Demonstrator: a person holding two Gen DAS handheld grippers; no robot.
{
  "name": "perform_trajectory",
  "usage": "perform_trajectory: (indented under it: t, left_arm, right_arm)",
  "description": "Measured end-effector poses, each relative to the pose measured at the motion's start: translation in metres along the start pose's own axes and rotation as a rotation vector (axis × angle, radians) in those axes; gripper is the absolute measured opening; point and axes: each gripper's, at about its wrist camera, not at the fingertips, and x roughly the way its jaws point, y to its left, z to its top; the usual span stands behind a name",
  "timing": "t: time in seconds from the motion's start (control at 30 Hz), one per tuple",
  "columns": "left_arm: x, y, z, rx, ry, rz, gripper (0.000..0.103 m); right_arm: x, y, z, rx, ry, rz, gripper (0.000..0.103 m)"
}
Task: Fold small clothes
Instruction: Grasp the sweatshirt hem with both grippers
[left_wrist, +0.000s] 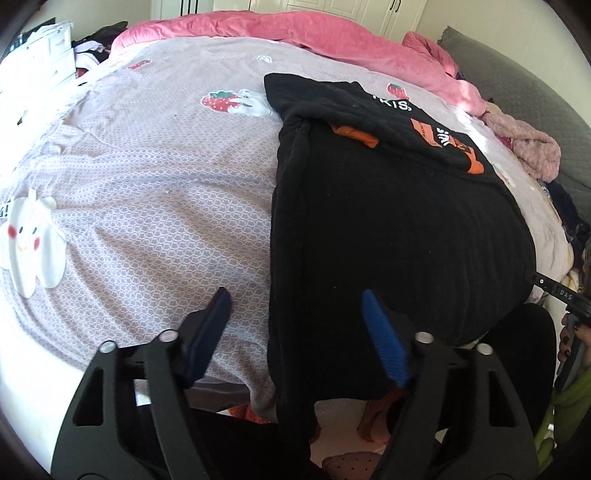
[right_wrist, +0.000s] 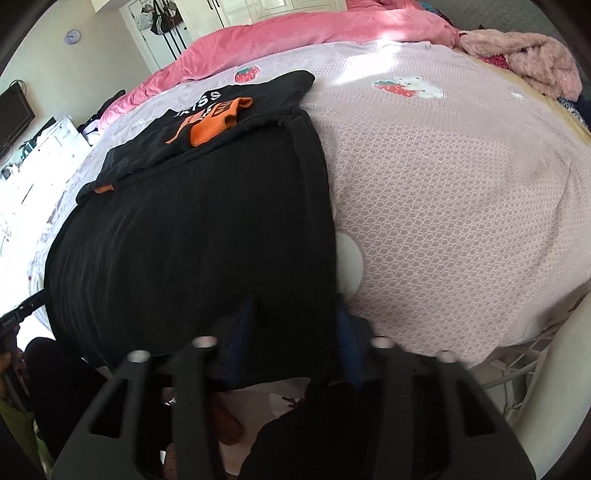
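Left wrist view: the left gripper (left_wrist: 295, 321) tilts steeply down at the near edge of the bed (left_wrist: 147, 192), which is covered by a lilac patterned cotton bedspread with strawberry and white bear prints. Its two blue ribbed pads (left_wrist: 384, 336) stand apart. The left pad is over bare bedspread; the right pad is over the black knit garment with orange patches and white lettering (left_wrist: 388, 221). The garment's left edge passes between them, and neither pad presses on it. The garment lies flat on the bed, its far part folded back so the orange print shows, and its near hem hangs over the bed's edge. A pink plush quilt (left_wrist: 295, 29) is bunched along the far side of the bed. At the right border of the view, a black bar of the right gripper (left_wrist: 557, 293) reaches the garment's right corner, and a hand (left_wrist: 572, 343) grips its handle below.

Right wrist view: the right gripper (right_wrist: 295, 325) also points steeply down, at the garment (right_wrist: 192, 236) where it meets the near edge of the bed (right_wrist: 461, 206). Its dark blue pads are drawn close together with a fold of the black fabric pinched between them at the garment's right near corner. This part of the view is blurred. An orange ribbed cuff (right_wrist: 218, 122) lies on the garment's far part. The pink quilt (right_wrist: 295, 33) runs along the far side of the bed, and a pale pink fluffy garment (right_wrist: 528, 59) lies at the bed's far right.
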Motion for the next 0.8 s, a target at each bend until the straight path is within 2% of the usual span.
perform_trajectory:
  t: [0.07, 0.13, 0.23, 0.4, 0.53, 0.6, 0.67, 0.8]
  left_arm:
    - [-0.002, 0.0, 0.0, -0.006, -0.004, -0.028, 0.035]
    - [-0.002, -0.001, 0.0, -0.006, -0.002, -0.043, 0.028]
    - [0.002, -0.005, 0.0, 0.005, 0.011, -0.045, 0.025]
    - [0.013, -0.003, -0.002, -0.002, 0.047, -0.033, 0.028]
    - [0.015, -0.006, -0.005, 0.016, 0.052, -0.019, 0.028]
    - [0.014, -0.006, -0.006, 0.018, 0.048, -0.02, 0.022]
    - [0.011, -0.004, -0.006, 0.01, 0.036, -0.028, 0.006]
    - [-0.004, -0.004, -0.005, -0.011, -0.015, -0.077, 0.003]
  right_arm:
    - [-0.005, -0.003, 0.0, 0.012, -0.004, 0.027, 0.014]
    - [-0.009, -0.003, 0.0, 0.012, -0.01, 0.046, 0.013]
    - [-0.01, -0.001, -0.001, -0.002, -0.012, 0.051, 0.013]
    - [-0.004, 0.0, 0.0, -0.022, 0.008, 0.059, 0.019]
    - [-0.004, 0.004, -0.002, -0.044, 0.009, 0.05, 0.02]
    - [-0.005, 0.003, -0.002, -0.04, 0.008, 0.049, 0.013]
    - [-0.008, 0.002, -0.001, -0.037, 0.003, 0.059, 0.01]
    - [-0.019, 0.002, 0.002, -0.035, -0.015, 0.086, 0.009]
